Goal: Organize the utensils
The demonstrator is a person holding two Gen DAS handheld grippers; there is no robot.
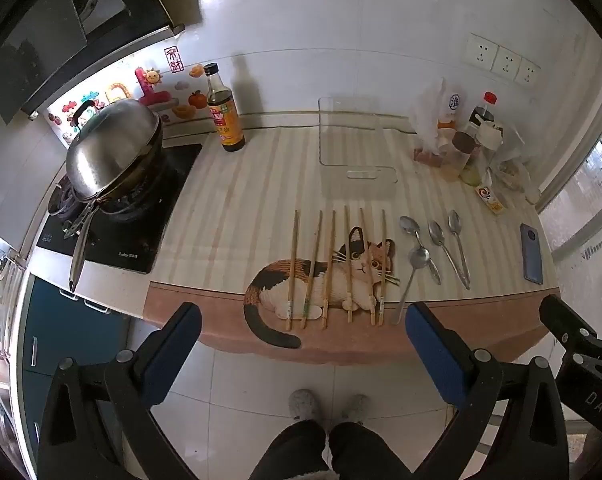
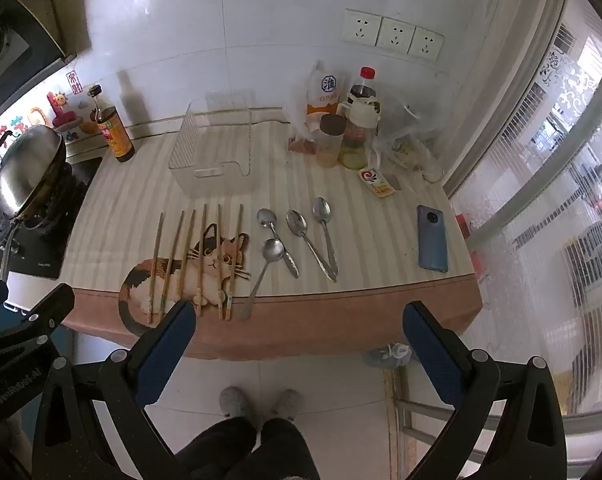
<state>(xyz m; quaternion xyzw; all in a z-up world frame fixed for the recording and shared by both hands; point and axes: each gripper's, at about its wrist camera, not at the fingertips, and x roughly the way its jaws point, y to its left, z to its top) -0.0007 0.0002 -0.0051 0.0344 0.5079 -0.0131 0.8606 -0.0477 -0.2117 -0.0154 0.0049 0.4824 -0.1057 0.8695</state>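
Left wrist view: left gripper [image 1: 301, 344] jaws spread wide, nothing between, held short of counter edge. Six chopsticks [image 1: 333, 268] lie in row on cat mat [image 1: 221, 208], four spoons [image 1: 433, 248] to right, clear bin [image 1: 353, 140] behind as likely destination.

Right wrist view: right gripper [image 2: 299, 340] jaws likewise wide, empty. Spoons sit ahead of you; judge them your nearest pick.
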